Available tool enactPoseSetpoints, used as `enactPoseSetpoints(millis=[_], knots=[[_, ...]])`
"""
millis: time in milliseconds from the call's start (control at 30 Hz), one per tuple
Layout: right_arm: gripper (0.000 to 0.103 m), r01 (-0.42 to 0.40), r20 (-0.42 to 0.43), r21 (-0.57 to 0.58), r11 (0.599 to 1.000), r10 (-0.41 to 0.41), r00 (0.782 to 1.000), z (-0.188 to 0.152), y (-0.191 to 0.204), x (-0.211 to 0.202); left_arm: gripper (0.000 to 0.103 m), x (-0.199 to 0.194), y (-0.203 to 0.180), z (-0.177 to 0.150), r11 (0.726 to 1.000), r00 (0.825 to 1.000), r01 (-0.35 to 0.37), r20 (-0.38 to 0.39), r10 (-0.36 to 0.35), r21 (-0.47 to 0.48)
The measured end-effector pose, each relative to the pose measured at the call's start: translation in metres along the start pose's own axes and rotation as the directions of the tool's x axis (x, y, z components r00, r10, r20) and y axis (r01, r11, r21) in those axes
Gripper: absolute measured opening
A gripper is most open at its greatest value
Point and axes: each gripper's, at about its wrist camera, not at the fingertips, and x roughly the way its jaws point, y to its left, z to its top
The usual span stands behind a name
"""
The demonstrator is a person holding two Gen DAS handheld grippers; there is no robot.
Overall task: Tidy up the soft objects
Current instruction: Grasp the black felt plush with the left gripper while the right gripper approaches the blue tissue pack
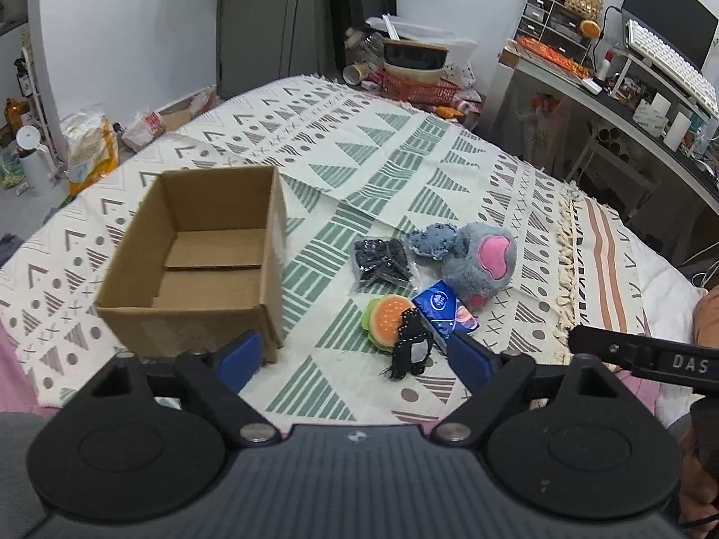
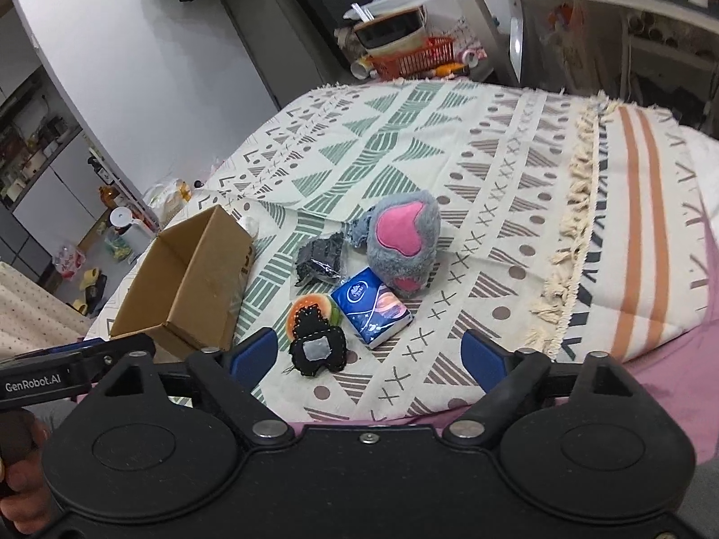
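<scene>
Both grippers hang with fingers spread wide and nothing between them — the left gripper [image 1: 355, 355] near the cardboard box [image 1: 193, 265], the right gripper [image 2: 368, 355] above the black felt toy [image 2: 318, 350]. The soft things lie in a cluster on the patterned blanket [image 1: 382, 157] just beside the box (which stands open): a grey plush paw [image 2: 404, 242], a blue tissue pack [image 2: 370, 310], a burger toy [image 1: 386, 321] and a dark bagged item [image 1: 382, 260].

The box [image 1: 193, 265] is open on top, nothing over it. Right of it lies a free strip of cloth [image 1: 314, 242], then the toys (plush [image 1: 481, 265], burger [image 1: 386, 321], tissue pack [image 1: 442, 307]) lie crowded, touching each other.
</scene>
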Motion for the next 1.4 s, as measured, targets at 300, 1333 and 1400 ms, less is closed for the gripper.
enactPoseSetpoints(millis=[300,1333,1400], knots=[[0.082,0.004,-0.036,-0.013,1.000,-0.005,0.999,0.003,-0.010,0.038,0.063,0.047,-0.009,0.001,0.999,0.997,0.033,-0.065,-0.035,-0.020],[0.067,-0.021,-0.195,0.054,0.998,0.031,0.980,0.010,-0.045,0.130,0.031,0.172,-0.034,-0.018,0.992,0.961,0.082,-0.257,-0.103,-0.092],[0.065,-0.016,-0.208,0.042,0.999,0.024,0.978,0.010,-0.042,0.135,0.028,0.175,-0.030,-0.019,0.990,0.959,0.083,-0.260,-0.110,-0.115]])
